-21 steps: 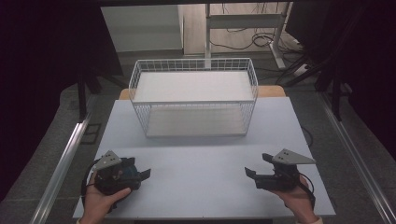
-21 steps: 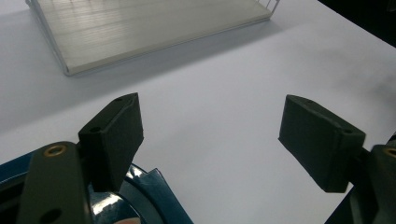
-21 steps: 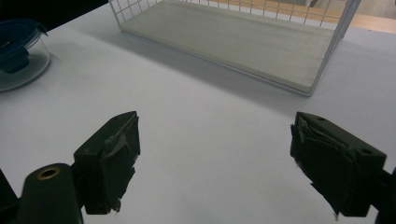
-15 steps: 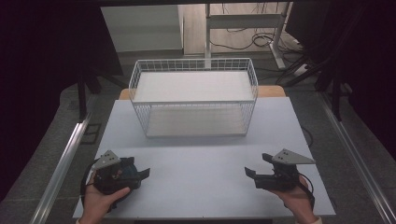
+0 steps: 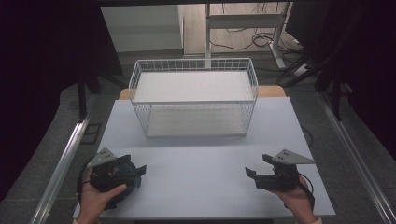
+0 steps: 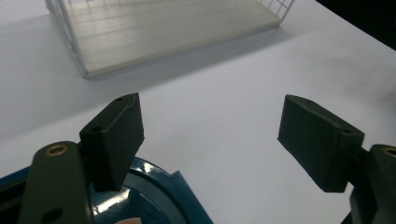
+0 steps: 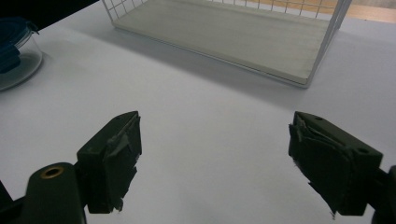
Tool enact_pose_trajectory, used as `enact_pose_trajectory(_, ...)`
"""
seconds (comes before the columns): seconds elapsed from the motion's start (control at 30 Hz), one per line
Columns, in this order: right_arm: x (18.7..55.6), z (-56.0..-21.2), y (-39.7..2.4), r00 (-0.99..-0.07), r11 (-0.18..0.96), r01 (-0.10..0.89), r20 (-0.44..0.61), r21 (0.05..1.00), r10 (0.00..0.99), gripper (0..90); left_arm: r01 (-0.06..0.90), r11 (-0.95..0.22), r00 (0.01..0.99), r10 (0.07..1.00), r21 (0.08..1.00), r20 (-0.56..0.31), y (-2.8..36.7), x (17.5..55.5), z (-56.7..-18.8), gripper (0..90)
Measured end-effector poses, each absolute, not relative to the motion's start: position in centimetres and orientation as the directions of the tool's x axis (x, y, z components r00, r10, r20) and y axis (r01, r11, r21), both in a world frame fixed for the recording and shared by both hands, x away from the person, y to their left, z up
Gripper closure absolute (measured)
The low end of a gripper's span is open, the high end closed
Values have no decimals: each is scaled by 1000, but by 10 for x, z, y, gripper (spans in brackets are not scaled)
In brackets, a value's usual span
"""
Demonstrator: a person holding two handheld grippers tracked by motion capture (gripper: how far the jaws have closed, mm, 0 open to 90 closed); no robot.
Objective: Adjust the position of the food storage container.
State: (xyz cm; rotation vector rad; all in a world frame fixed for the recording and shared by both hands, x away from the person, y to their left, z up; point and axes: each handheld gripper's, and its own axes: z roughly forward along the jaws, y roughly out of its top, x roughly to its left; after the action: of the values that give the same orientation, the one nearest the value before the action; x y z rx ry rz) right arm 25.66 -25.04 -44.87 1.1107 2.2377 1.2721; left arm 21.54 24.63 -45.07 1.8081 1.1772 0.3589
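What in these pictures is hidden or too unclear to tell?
- Blue-lidded container: in the high view the left gripper and hand cover most of it; in the right gripper view the edge cuts it off. Contents unknown.
- Basket: far end cut off in both gripper views.
- Right gripper pads: look frayed, too blurred to judge.
- Room behind the table: too dark.

White table with a wire basket and a lidded glass bowl.

The table [image 5: 201, 163] has a plain white top. A white wire basket [image 5: 194, 100] stands at its far middle, with a pale flat board as its floor and nothing on the board. At the near left corner sits a clear glass bowl [image 7: 16, 60] with a blue lid [image 5: 126, 179]; it is well apart from the basket. A strip of wood shows at the far edge behind the basket.
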Motion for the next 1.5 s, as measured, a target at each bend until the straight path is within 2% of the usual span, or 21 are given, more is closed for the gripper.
enact_pose_trajectory(0.7, 258, -454, -252, -626, 304, 490, 87, 817, 775, 171, 591, -109, 426, 883, 799, -195, 290, 205, -444, 258)
enact_pose_trajectory(1.07, 258, -456, -250, -626, 312, 502, 90, 806, 774, 170, 615, -99, 379, 907, 782, -184, 312, 196, -450, 318)
enact_pose_trajectory(1.23, 258, -456, -249, -628, 313, 503, 91, 806, 773, 170, 625, -112, 351, 924, 772, -151, 317, 196, -450, 371)
enact_pose_trajectory(1.5, 259, -457, -250, -623, 315, 507, 88, 802, 777, 169, 635, -129, 315, 943, 762, -103, 323, 194, -451, 580)
